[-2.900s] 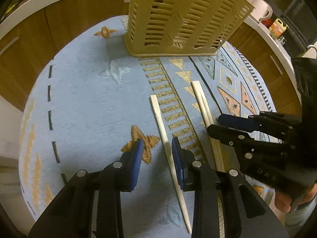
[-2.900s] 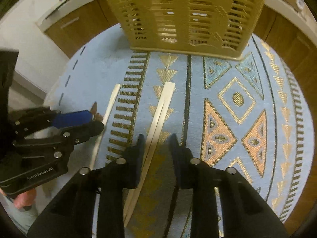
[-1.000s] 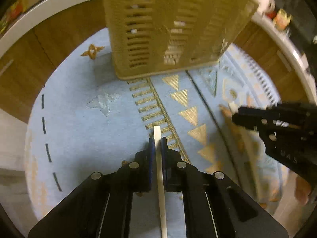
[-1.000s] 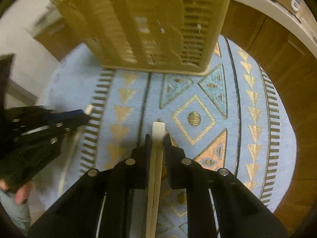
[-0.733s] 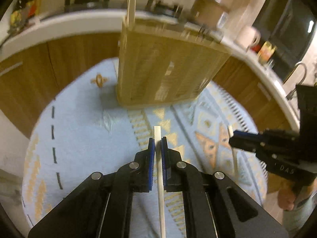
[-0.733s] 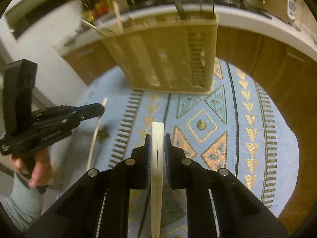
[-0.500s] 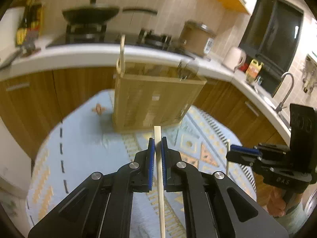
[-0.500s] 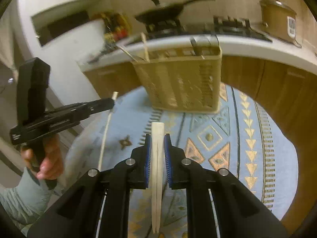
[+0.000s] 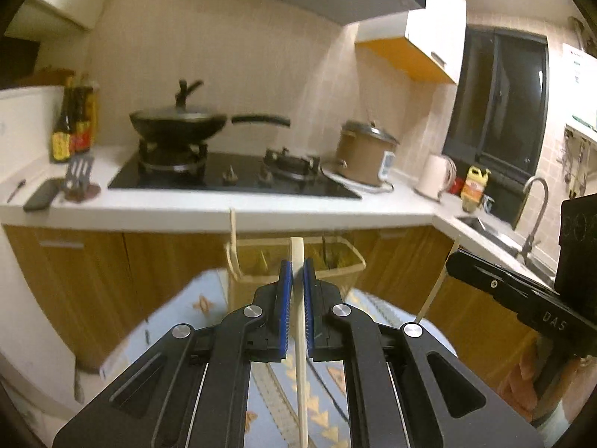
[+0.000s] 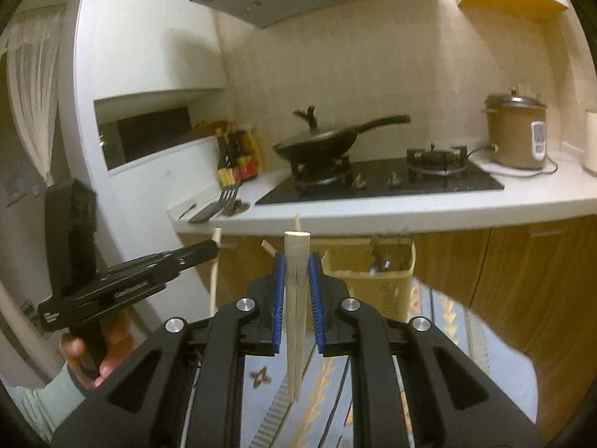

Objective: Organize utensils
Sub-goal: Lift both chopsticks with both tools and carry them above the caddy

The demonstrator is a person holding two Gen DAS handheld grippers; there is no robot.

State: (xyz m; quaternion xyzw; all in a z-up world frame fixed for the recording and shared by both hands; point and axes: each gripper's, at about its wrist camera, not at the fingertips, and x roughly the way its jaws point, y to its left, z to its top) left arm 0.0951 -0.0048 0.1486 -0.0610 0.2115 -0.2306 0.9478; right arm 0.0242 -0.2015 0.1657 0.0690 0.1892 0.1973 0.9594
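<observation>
Pale wood marks what we carry: our left gripper [image 9: 297,274] has its blue pads clamped on a single chopstick [image 9: 300,336], and our right gripper [image 10: 297,268] is pinched on a pair of chopsticks [image 10: 294,317] held side by side. Both are raised level, pointing at the beige slotted utensil basket [image 9: 335,272], which stands on the blue patterned mat [image 9: 179,317] and already holds a few sticks. White letters "DAS" read on the right gripper's body in the left view; the small print on the left gripper's body in the right view is too blurred to read. Behind runs a white counter [image 9: 149,211] over wooden cabinets [image 9: 74,280], with a black wok [image 9: 178,123] on the gas hob [image 9: 231,181], a brown rice cooker [image 9: 363,158] and sauce bottles [image 9: 74,123].
</observation>
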